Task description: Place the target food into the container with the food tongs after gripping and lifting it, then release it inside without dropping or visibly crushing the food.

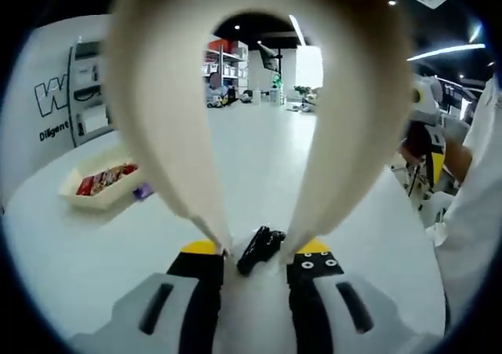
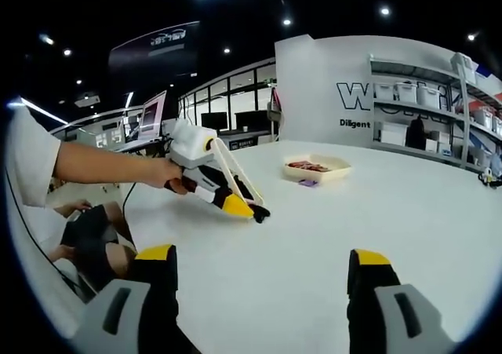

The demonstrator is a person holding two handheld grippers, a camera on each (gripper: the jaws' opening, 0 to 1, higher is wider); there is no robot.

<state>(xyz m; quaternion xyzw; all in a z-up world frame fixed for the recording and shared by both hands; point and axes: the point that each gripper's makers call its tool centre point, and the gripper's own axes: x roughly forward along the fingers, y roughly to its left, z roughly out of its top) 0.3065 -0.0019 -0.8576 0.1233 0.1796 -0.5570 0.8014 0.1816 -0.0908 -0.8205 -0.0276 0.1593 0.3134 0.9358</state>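
Left tool [image 2: 235, 198] grips the cream food tongs [image 1: 259, 95] by their handle end; its jaws are closed on them. In the left gripper view the two tong arms rise from the jaws and join in a wide loop overhead. In the right gripper view the tong tips point down at the counter [image 2: 376, 220], at a small dark item [image 2: 261, 213].

Same dark item [image 1: 260, 249] shows in the left gripper view, between the tong tips just ahead of the jaws. Probably the target food, though it is too small to identify. Cannot tell whether the tips are touching it or only straddling it.

Right tool [image 2: 263, 279]: jaws spread wide, holding nothing, hovering low over the counter well apart from the left one.

Container [image 2: 316, 168]: shallow cream tray, far side of the counter, already holding reddish pieces. A small purple object [image 2: 307, 183] lies just beside its near edge.

Risks, as I judge them:
- Item is small and the tong arms are long and springy; too little squeeze and it slips out during the lift or the carry.
- Too much squeeze would visibly crush it.
- Tongs are held through a tool, so they may twist in the jaws and misalign the tips.
- The carry to the tray is long, which leaves more chances to drop.

Obstructions: open counter between food and tray. The purple object sits near the approach edge. Shelving [image 2: 439, 111] stands behind the counter, out of the way.
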